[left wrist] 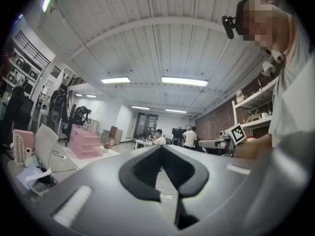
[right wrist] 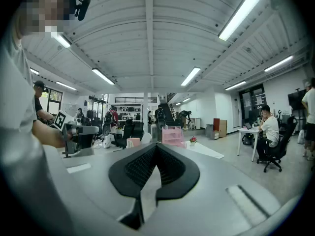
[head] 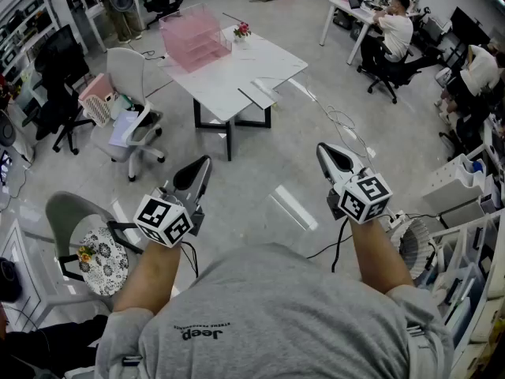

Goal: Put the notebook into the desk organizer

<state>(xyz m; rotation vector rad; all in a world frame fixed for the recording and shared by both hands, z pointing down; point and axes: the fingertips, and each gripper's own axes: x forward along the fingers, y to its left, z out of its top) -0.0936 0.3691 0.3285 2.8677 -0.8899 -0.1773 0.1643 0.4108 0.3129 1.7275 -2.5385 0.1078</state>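
Left tongs [head: 203, 164] and right tongs [head: 325, 151] are both pressed together with nothing between their jaws. The person holds them out side by side over open grey floor, well apart from everything the task needs. At the lower left stands a chair with a patterned cushion [head: 99, 260]. Farther up, a pale swivel chair [head: 131, 76] sits just left of the white table [head: 225, 77], with a pink basket [head: 95, 99] against its side. On the table's far left corner stands the desk organizer [head: 195, 38], pink, see-through and tiered. A small pot of flowers [head: 242, 30] sits just to its right. The notebook [head: 264, 90] lies flat and closed near the table's front right edge, well apart from the organizer. It looks pale grey and thin, and it is too small to show more. Only bare floor lies between the tongs and the table. A white cable [head: 347, 126] loops on the floor to the right. Beyond it, 2 people [head: 392, 31] sit at desks.
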